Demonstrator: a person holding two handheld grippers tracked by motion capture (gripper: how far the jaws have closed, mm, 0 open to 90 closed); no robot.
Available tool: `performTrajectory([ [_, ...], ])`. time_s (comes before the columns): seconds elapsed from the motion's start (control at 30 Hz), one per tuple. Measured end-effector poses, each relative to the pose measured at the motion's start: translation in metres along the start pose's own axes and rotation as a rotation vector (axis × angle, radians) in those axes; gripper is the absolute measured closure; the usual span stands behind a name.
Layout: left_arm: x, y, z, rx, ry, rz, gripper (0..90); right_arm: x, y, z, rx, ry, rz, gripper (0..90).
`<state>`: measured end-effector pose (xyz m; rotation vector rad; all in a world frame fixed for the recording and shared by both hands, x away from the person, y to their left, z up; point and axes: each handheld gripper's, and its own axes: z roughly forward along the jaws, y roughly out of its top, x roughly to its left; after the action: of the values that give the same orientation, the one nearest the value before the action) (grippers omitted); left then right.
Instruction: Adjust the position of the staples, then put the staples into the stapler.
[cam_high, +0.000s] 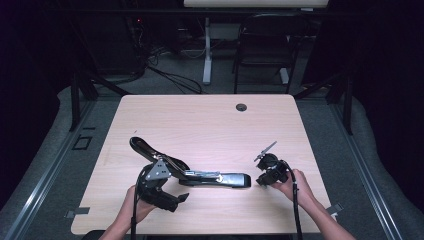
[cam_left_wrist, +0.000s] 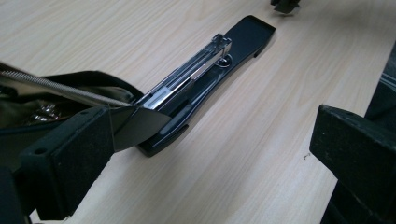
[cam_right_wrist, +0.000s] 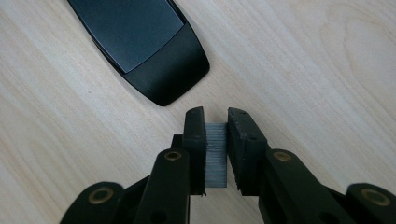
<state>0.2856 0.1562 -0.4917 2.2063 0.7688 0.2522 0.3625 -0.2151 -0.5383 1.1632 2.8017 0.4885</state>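
On the light wooden desk (cam_high: 210, 120) lies a long black stapler (cam_high: 220, 179), swung open, its base flat on the wood and its top arm (cam_high: 145, 147) lifted back toward 10 o'clock in the high view. The metal staple channel (cam_left_wrist: 196, 65) lies exposed along the base.

The left hand-held gripper (cam_high: 172, 192) sits at the stapler's hinge end, about 7 o'clock on the desk. Its jaws stand wide apart; in the left gripper view one jaw's pad is against the raised arm near the hinge, the other jaw stands well clear at 3 o'clock with bare desk between them.

The right hand-held gripper (cam_right_wrist: 216, 140) is at about 4 o'clock on the desk, just beyond the stapler's front end. Its jaws are narrow, pressed on a grey strip of staples (cam_right_wrist: 215, 154) held upright between the pads. The rounded front end of the stapler base lies near, at 11 o'clock from the fingertips, apart from them.
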Motion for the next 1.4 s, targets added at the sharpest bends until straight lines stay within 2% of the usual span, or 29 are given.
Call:
performTrajectory([
  [0.1, 0.003, -0.001, -0.002, 0.005, 0.003, -0.050, 0.2, -0.001, 0.000, -0.001, -0.002, 0.000, -0.004, 78.3],
  [0.17, 0.003, -0.001, -0.003, 0.000, 0.007, -0.068, 0.2, 0.000, -0.001, -0.001, -0.014, 0.001, 0.006, 78.3],
  [0.4, -0.001, 0.000, -0.006, 0.008, 0.021, -0.068, 0.2, -0.002, 0.000, -0.006, -0.006, -0.017, -0.010, 78.3],
  [0.57, 0.000, 0.000, -0.007, 0.022, 0.050, -0.084, 0.2, -0.001, -0.001, -0.008, -0.030, -0.017, -0.006, 78.3],
  [0.7, 0.000, -0.008, -0.009, 0.054, 0.044, -0.123, 0.2, -0.001, 0.000, -0.012, -0.040, -0.020, -0.013, 78.3],
  [0.83, 0.002, -0.014, -0.014, 0.063, 0.072, -0.158, 0.2, 0.000, 0.002, -0.014, -0.058, -0.027, -0.015, 78.3],
  [0.93, 0.007, -0.016, -0.019, 0.056, 0.115, -0.189, 0.2, 0.000, 0.002, -0.015, -0.063, -0.036, -0.024, 78.3],
  [1.03, 0.012, -0.017, -0.023, 0.016, 0.176, -0.215, 0.2, 0.001, 0.002, -0.016, -0.071, -0.033, -0.025, 78.2],
  [1.1, 0.017, -0.019, -0.026, 0.001, 0.192, -0.243, 0.2, 0.000, 0.002, -0.017, -0.097, -0.031, -0.015, 78.3],
  [1.17, 0.022, -0.021, -0.027, -0.005, 0.197, -0.269, 0.2, -0.001, 0.002, -0.018, -0.098, -0.036, -0.014, 78.3],
  [1.3, 0.031, -0.021, -0.029, -0.060, 0.215, -0.329, 0.2, -0.002, 0.003, -0.017, -0.099, -0.042, -0.022, 78.3],
  [1.4, 0.038, -0.017, -0.028, -0.102, 0.236, -0.348, 0.3, 0.000, 0.005, -0.016, -0.108, -0.041, -0.019, 78.3],
])
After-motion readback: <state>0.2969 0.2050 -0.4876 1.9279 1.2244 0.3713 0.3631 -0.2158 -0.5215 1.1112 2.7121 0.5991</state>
